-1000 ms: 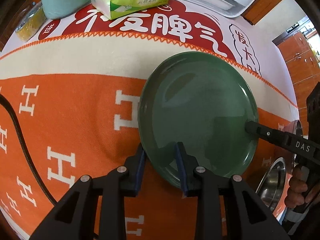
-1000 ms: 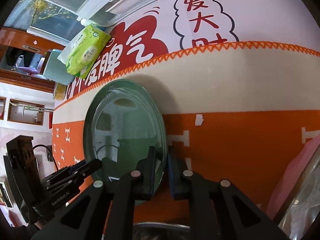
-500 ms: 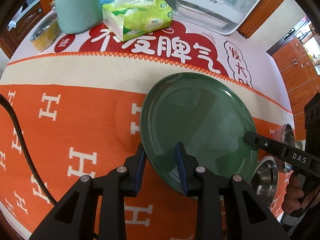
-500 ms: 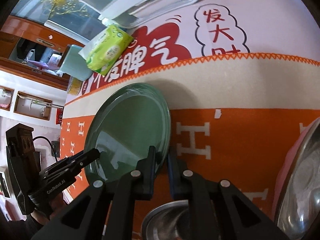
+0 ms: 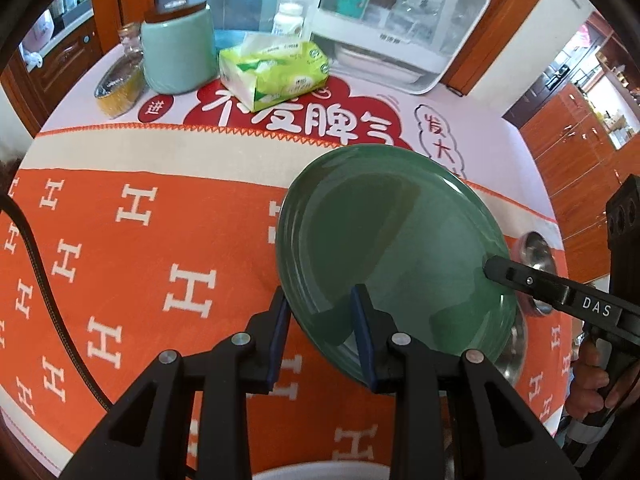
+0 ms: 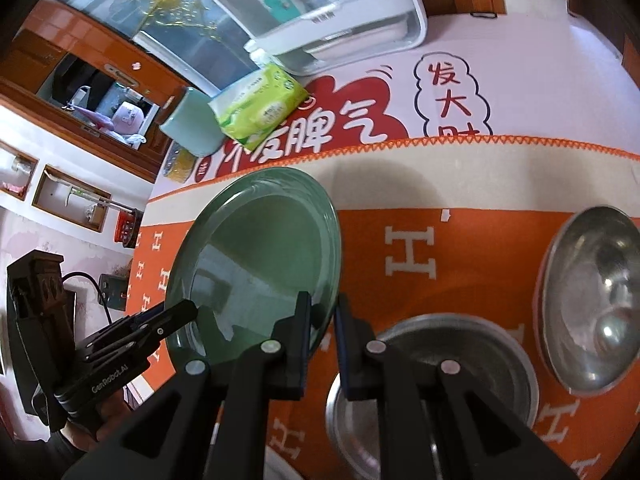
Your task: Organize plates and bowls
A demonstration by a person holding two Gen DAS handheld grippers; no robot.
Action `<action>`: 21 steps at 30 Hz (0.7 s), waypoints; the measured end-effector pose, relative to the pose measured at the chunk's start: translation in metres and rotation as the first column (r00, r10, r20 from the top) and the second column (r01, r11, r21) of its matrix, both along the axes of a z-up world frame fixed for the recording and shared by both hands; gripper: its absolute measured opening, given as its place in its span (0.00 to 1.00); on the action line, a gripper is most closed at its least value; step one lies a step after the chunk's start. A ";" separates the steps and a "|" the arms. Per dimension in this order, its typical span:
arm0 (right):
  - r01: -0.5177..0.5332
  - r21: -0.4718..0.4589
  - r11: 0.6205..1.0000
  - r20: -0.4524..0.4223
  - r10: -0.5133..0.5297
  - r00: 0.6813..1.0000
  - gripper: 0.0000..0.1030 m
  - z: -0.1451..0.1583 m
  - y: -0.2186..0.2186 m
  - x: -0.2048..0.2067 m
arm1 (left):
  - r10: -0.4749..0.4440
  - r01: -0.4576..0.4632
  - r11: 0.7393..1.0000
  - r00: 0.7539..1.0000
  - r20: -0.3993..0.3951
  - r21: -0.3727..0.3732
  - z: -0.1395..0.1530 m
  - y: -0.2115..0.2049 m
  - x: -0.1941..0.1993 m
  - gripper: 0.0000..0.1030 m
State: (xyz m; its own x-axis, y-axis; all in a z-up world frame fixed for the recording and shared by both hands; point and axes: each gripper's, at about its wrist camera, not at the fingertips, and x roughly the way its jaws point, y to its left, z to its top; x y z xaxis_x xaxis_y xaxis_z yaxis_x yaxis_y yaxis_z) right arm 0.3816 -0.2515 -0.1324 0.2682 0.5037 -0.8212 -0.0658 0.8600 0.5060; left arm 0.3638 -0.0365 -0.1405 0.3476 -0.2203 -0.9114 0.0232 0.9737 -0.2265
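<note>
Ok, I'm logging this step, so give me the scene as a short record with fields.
held item: green plate, tilted, lifted off the orange cloth
left tongs: shut on the plate's near rim
right tongs: shut on the opposite rim
steel bowls: on the cloth, beside the plate
back of table: tissue pack, mint canister
</note>
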 end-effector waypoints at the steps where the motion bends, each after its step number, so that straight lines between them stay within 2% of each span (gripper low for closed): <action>1: 0.005 0.001 1.000 0.012 -0.005 1.000 0.11 0.005 0.000 -0.006 | -0.004 0.004 1.000 1.000 0.008 -0.004 0.005 0.001 -0.006 0.27; 13: 0.023 0.004 1.000 0.101 -0.023 0.995 0.11 0.039 0.007 -0.079 | -0.016 0.017 1.000 0.996 0.085 -0.010 0.044 0.010 -0.069 0.28; 21: -0.009 -0.014 1.000 0.184 0.011 0.983 0.13 0.058 0.019 -0.134 | -0.004 0.007 1.000 0.990 0.137 -0.015 0.063 0.024 -0.120 0.28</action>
